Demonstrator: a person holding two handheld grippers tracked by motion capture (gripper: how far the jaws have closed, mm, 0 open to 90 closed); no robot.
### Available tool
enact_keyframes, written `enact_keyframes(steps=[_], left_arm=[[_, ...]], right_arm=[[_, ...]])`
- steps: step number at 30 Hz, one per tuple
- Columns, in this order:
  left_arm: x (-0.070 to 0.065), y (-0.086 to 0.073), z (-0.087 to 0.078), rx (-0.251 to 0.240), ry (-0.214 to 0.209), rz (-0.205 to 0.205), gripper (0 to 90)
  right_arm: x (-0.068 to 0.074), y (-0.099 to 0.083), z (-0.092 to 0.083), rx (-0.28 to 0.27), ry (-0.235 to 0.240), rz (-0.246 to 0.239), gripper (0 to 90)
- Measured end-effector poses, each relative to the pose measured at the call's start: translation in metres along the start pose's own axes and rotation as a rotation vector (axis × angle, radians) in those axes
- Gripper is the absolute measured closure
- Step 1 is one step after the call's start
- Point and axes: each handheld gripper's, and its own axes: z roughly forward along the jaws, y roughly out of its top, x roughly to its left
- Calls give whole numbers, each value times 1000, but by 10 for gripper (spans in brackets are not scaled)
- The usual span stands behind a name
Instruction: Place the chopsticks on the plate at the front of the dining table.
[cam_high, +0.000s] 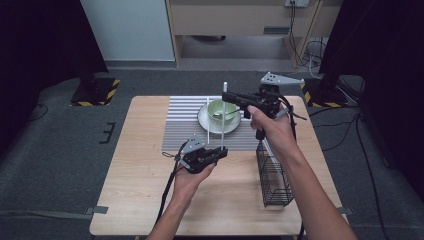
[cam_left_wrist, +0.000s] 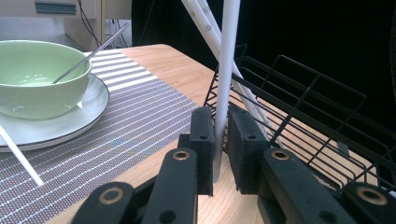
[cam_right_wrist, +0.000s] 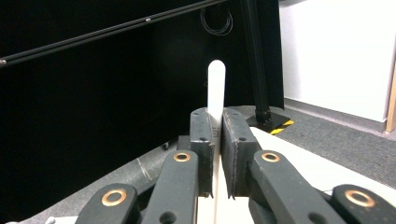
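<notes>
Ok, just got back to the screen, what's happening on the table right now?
A person is holding one white chopstick upright between two handheld grippers. The right gripper is shut on it near the top, and the left gripper clamps it near the bottom end. Behind the stick sits a green bowl with a spoon in it, on a white plate on a striped placemat. A black wire basket stands at the right of the table.

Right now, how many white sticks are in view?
4. One stick upright, clamped by left gripper and right gripper; a second stick leaning on the plate; two sticks slanting in the basket, which may hide more.
</notes>
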Motion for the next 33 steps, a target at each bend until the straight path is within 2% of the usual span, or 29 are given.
enact_keyframes(steps=[19, 28, 33], left_arm=[[-2, -1, 1, 3, 3, 16, 855], [-3, -2, 0, -3, 39, 32, 860], [-3, -2, 0, -12, 45, 34, 861]], right_arm=[[-1, -1, 2, 6, 2, 2, 839], [-1, -1, 2, 8, 0, 0, 839], [-1, -1, 2, 6, 2, -2, 838]])
